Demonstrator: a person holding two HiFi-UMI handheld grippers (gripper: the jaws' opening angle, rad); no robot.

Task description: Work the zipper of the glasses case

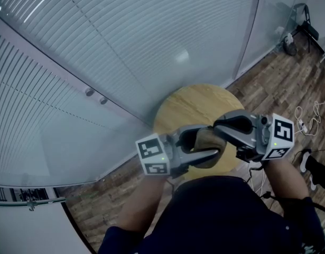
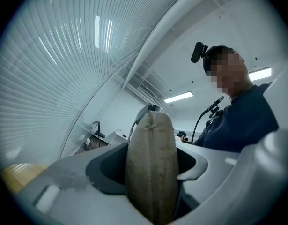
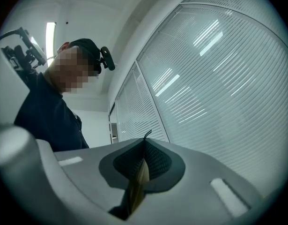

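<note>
Head view: glasses case (image 1: 207,140) between your grippers.
Your left gripper (image 2: 152,182) clamps its body; right gripper (image 3: 143,165) pinches its thin edge.

The soft oval glasses case (image 2: 151,168) is plain beige fabric. The left gripper (image 1: 210,143) and right gripper (image 1: 220,125) are grey, with black-and-white square-patterned cubes. The round wooden table (image 1: 188,107) is pale yellow.

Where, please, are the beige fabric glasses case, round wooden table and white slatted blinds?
Beige fabric glasses case (image 2: 152,172): left gripper view, front face.
Round wooden table (image 1: 187,106): head view, bare top.
White slatted blinds (image 1: 125,36): head view, middle slats.
</note>
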